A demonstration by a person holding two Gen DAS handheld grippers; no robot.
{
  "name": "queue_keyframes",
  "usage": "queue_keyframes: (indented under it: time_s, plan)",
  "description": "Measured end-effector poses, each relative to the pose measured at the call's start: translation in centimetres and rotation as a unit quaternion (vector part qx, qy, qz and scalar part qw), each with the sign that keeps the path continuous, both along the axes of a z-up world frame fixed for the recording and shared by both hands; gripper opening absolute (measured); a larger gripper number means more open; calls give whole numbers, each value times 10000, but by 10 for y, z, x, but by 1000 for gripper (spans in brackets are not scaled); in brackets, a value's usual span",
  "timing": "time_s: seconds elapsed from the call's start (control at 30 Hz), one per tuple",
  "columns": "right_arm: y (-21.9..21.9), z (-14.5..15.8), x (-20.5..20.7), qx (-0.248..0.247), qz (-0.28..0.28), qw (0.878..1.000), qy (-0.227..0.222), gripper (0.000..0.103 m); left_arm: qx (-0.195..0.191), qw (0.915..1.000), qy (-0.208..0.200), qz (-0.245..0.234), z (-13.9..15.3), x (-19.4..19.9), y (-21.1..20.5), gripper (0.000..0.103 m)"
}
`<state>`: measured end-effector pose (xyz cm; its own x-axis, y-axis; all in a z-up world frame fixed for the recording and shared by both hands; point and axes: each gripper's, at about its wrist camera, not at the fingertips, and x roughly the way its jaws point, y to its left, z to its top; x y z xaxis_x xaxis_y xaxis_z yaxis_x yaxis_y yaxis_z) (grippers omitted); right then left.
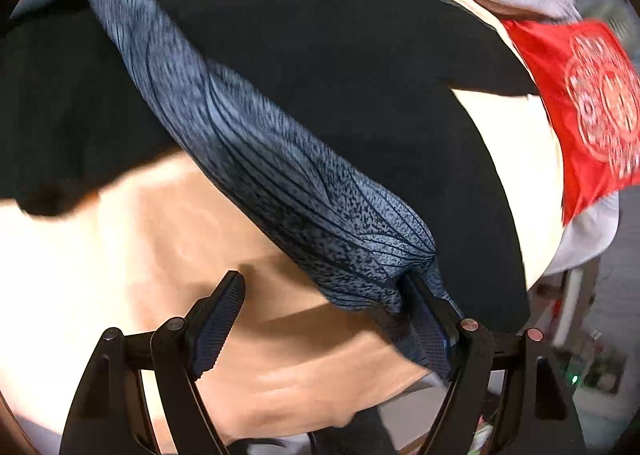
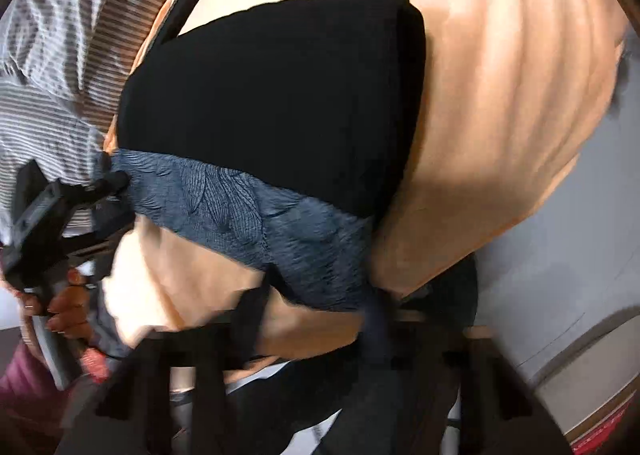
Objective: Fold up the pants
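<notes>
Left wrist view: waistband strung between two tools over the bed.

Left wrist view shows the left tool [image 1: 320, 319] with its jaws spread wide; the blue-grey leaf-print waistband [image 1: 256, 159] of the black pants [image 1: 360, 75] is bunched against the right finger only, so whether anything is truly pinched I cannot tell. The band runs diagonally away to the upper left, above a peach bedsheet [image 1: 120, 255], with a red patterned cloth [image 1: 580, 103] off to the right. Right wrist view is blurred: the right tool [image 2: 316, 335] sits at the band's near end, its jaw state unreadable. The band's long axis stretches leftward to the other tool, the black legs lying beyond on the sheet. Both ends look equally reachable, so the fold probably turns on this taut line.
</notes>
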<state>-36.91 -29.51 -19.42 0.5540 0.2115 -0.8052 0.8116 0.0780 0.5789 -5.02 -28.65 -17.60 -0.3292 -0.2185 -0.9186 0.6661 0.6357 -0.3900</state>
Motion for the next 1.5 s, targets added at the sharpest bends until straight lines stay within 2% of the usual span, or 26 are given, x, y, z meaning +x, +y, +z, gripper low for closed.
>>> queue_keyframes:
  time_s: [0.03,0.1,0.13,0.27,0.4,0.5,0.63,0.77,0.87,0.93,1.07,1.13,1.17,1.2,1.27,1.37,1.43,1.47,1.5]
  plan:
    - [-5,4,1,101,-3,9998,-190,19,35,9999,56,126,-1,-2,0,70]
    - [-14,17,7,122,109,9990,-417,15,-30,9998,122,137,5,-8,-4,25]
    - [-21,28,10,90,218,9982,-560,15,-86,9997,184,98,11,-11,-7,23]
    - [-56,71,14,-90,388,9947,-953,14,-373,9993,-63,-10,51,-15,-25,23]
    - [-121,108,26,-376,303,9897,-1345,14,-675,9976,-181,9,86,0,-58,23]
    - [-179,126,42,-599,265,9850,-1597,14,-845,9961,-232,80,99,14,-91,23]
    - [-250,134,73,-880,538,9813,-1626,14,-900,9949,-441,114,104,33,-133,23]
    - [-313,123,108,-921,804,9815,-1474,14,-856,9939,-653,238,93,57,-180,23]
    - [-359,95,140,-741,956,9853,-1209,14,-717,9935,-796,390,75,73,-209,23]
    - [-380,70,158,-529,1027,9882,-1009,14,-495,9943,-808,486,58,82,-221,23]
    - [-398,30,183,-307,1241,9903,-540,14,-251,9950,-850,451,47,84,-230,24]
    - [-405,13,192,-201,1297,9906,-375,14,-287,9944,-897,470,56,85,-227,34]
    - [-407,9,193,-167,1287,9910,-313,14,-327,9931,-1008,500,64,86,-223,53]
    - [-410,4,194,-116,1257,9916,-290,14,-419,9909,-1161,539,75,89,-218,65]
    - [-414,1,194,-56,1174,9924,-366,14,-617,9864,-1408,588,93,96,-205,67]
    - [-422,9,193,-48,1074,9935,-363,20,-326,9827,-1725,593,95,103,-193,74]
    - [-428,32,187,-598,916,9938,-211,29,74,9795,-1973,399,79,99,-190,74]
    - [-429,46,184,-966,857,9916,-21,44,227,9773,-2081,326,71,95,-188,74]
    - [-427,60,179,-1291,837,9881,67,53,342,9754,-2158,300,64,92,-187,74]
